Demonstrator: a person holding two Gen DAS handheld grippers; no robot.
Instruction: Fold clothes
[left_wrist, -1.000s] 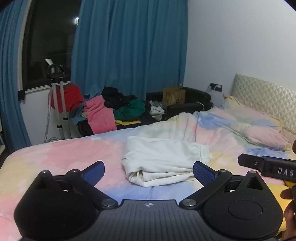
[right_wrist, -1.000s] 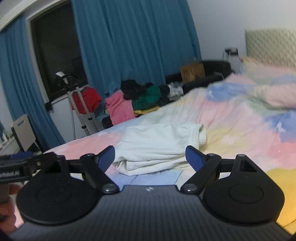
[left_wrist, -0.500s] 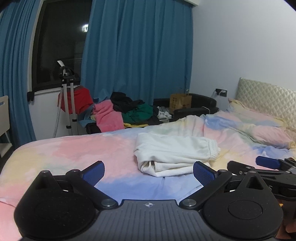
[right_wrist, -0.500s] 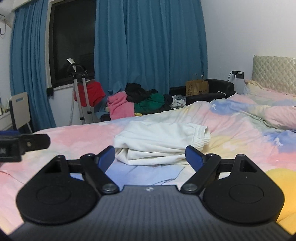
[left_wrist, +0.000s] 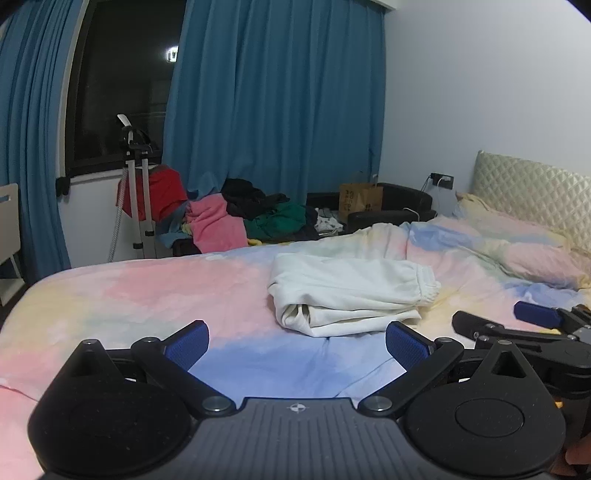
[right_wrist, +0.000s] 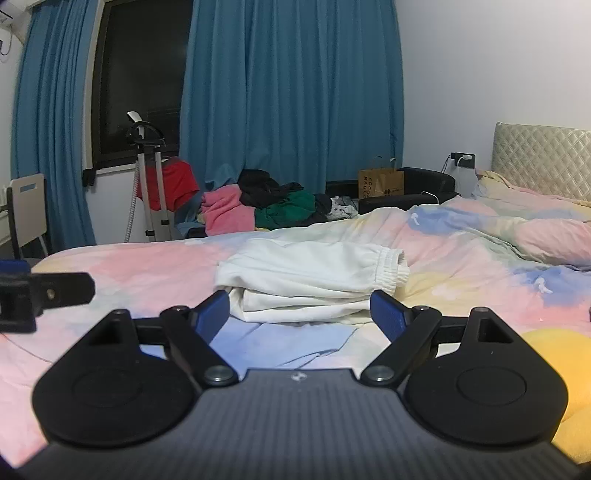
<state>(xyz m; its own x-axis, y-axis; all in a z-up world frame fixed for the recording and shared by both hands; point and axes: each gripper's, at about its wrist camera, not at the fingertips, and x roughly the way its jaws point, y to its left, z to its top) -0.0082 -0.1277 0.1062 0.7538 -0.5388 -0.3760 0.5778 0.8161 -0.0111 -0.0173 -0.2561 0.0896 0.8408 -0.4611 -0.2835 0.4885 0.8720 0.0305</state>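
The pastel bedspread (left_wrist: 155, 295) carries one white garment (left_wrist: 351, 291), already folded into a compact stack at 12 o'clock from both tools. The heap of unfolded clothes (right_wrist: 273, 206) at 11 o'clock likely remains to do; left gripper (left_wrist: 297, 341) and right gripper (right_wrist: 299, 314) are both spread, empty, short of the garment

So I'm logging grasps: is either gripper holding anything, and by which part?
Nothing is held: left gripper and right gripper are open, short of the folded white garment.
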